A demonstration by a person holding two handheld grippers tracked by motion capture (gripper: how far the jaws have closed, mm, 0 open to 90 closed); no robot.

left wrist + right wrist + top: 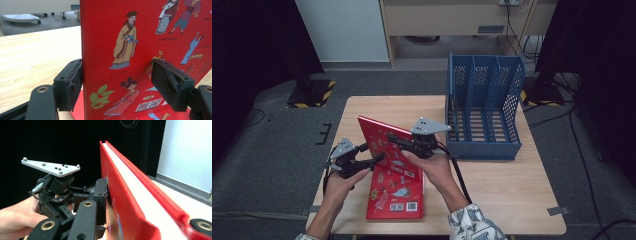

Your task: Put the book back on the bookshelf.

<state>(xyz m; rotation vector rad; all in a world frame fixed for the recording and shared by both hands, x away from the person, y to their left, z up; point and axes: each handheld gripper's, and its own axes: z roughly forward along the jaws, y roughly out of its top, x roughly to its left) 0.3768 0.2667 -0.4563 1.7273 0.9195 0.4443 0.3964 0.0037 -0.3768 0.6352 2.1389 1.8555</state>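
On the bench (492, 190), front-left part: one red picture book (388, 150), hardback, its cover printed with costumed figures. I see it propped up on its lower edge and leaning, the top edge raised toward the far side; a second red printed surface (394, 197) lies flat on the bench beneath and in front of it, though I cannot tell whether that is a separate book or the same one opened.

Left tool (362, 159): held in my left hand (343, 180), at the book's left edge. In the left gripper view the pads (72, 83) straddle that edge, the near pad just beside the back of the cover, the other pad standing off the printed face with a visible gap. I log this tool as apart, not clamped.

Right tool (404, 142): held in my right hand (434, 167), at the book's upper right part. In the right gripper view the book (125, 202) runs edge-on between the jaws, one pad (101, 195) against the cover, the other jaw hidden behind the far cover. I log it as clamped on the book.

On the bench, far-right corner: one blue file rack (484, 107), perforated walls, three upright slots, well apart from the book.

Around the bench: grey carpet floor (272, 150).
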